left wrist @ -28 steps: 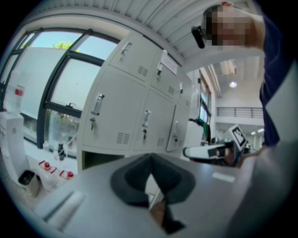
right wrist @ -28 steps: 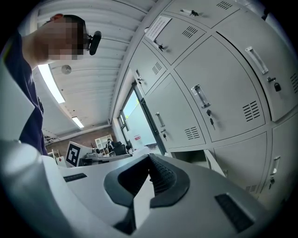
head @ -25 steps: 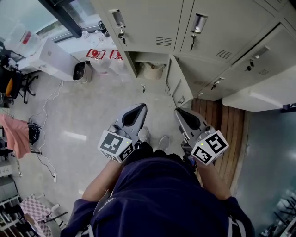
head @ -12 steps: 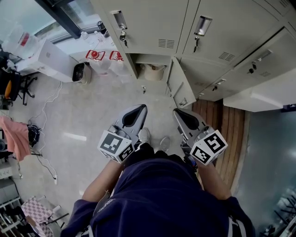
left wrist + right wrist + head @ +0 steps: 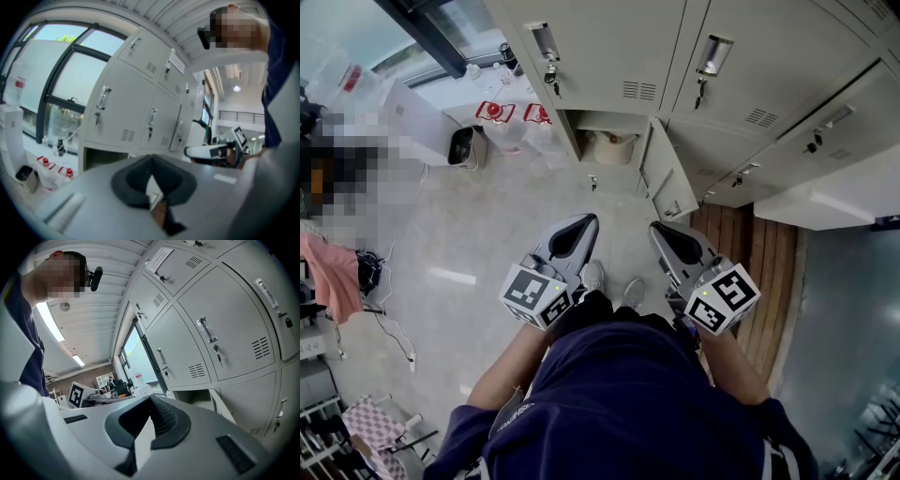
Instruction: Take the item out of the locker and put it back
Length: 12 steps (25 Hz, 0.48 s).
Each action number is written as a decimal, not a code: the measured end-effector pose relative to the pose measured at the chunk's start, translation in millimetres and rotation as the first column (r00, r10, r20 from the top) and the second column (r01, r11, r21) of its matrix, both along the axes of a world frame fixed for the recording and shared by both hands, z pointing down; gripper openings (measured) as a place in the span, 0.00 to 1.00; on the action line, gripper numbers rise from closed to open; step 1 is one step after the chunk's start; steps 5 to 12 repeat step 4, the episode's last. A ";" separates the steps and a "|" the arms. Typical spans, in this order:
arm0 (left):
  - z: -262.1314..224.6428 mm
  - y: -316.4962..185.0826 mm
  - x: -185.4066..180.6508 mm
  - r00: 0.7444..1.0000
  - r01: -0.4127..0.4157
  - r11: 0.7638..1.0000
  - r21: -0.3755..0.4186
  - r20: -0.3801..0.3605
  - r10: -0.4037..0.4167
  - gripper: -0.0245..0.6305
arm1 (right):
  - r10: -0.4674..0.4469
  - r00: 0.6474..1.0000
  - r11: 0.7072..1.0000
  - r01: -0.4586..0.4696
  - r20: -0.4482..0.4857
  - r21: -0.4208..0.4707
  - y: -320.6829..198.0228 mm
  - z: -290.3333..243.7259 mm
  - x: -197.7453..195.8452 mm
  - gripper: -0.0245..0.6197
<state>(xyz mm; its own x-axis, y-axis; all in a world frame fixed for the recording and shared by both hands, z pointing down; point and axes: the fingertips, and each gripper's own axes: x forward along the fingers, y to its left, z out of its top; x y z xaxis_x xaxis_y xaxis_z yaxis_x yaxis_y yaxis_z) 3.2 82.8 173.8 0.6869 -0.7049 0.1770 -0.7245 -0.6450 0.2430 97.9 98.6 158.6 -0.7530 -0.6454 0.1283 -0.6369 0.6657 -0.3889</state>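
The bottom locker (image 5: pixel 602 120) stands open, its door (image 5: pixel 662 175) swung out to the right. A pale, rounded item (image 5: pixel 609 145) sits inside it. Both grippers are held close to the person's body, well short of the locker and pointing toward it. My left gripper (image 5: pixel 587 221) is shut with nothing in it, and its jaws (image 5: pixel 151 161) meet at the tip. The right gripper (image 5: pixel 658 231) is also shut and empty, its ribbed pads (image 5: pixel 161 418) closed together. The open locker (image 5: pixel 194 398) shows just beyond the right jaws.
Closed lockers with handles and keys (image 5: pixel 546 58) fill the wall above and to the right. A white box (image 5: pixel 411 117), a black bin (image 5: pixel 461 145) and bagged red-capped bottles (image 5: pixel 502 112) stand at the left. Cables (image 5: pixel 389 239) lie on the floor. Wooden slats (image 5: pixel 759 267) run along the right.
Both grippers stay where they were, shut. Only the head view has drifted slightly against the lockers.
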 end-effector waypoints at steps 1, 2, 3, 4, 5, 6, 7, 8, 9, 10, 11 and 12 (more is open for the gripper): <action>0.4 -0.2 0.3 1.000 0.000 1.000 -0.001 0.000 0.000 0.04 | -0.001 1.000 1.000 0.001 0.000 0.000 -0.1 -0.1 0.2 0.05; 0.5 -0.5 0.7 1.000 0.000 1.000 -0.001 -0.001 0.000 0.04 | -0.001 1.000 1.000 0.001 0.000 0.000 -0.1 -0.2 0.4 0.05; 0.4 -0.8 1.3 1.000 0.000 1.000 -0.001 -0.001 0.000 0.04 | -0.002 1.000 1.000 0.002 0.001 0.000 -0.2 -0.4 0.6 0.05; 0.3 -1.0 1.9 1.000 -0.001 1.000 -0.002 -0.001 0.001 0.04 | -0.002 1.000 1.000 0.002 0.001 0.001 -0.2 -0.6 0.9 0.05; 0.3 -1.0 1.9 1.000 -0.001 1.000 -0.002 -0.001 0.001 0.04 | -0.002 1.000 1.000 0.002 0.001 0.001 -0.2 -0.6 0.9 0.05; 0.3 -1.0 1.9 1.000 -0.001 1.000 -0.002 -0.001 0.001 0.04 | -0.002 1.000 1.000 0.002 0.001 0.001 -0.2 -0.6 0.9 0.05; 0.3 -1.0 1.9 1.000 -0.001 1.000 -0.002 -0.001 0.001 0.04 | -0.002 1.000 1.000 0.002 0.001 0.001 -0.2 -0.6 0.9 0.05; 0.3 -1.0 1.9 1.000 -0.001 1.000 -0.002 -0.001 0.001 0.04 | -0.002 1.000 1.000 0.002 0.001 0.001 -0.2 -0.6 0.9 0.05; 0.3 -1.0 1.9 1.000 -0.001 1.000 -0.002 -0.001 0.001 0.04 | -0.002 1.000 1.000 0.002 0.001 0.001 -0.2 -0.6 0.9 0.05; 0.3 -1.0 1.9 1.000 -0.001 1.000 -0.002 -0.001 0.001 0.04 | -0.002 1.000 1.000 0.002 0.001 0.001 -0.2 -0.6 0.9 0.05; 0.3 -1.0 1.9 1.000 -0.001 1.000 -0.002 -0.001 0.001 0.04 | -0.002 1.000 1.000 0.002 0.001 0.001 -0.2 -0.6 0.9 0.05; 0.3 -1.0 1.9 1.000 -0.001 1.000 -0.002 -0.001 0.001 0.04 | -0.002 1.000 1.000 0.002 0.001 0.001 -0.2 -0.6 0.9 0.05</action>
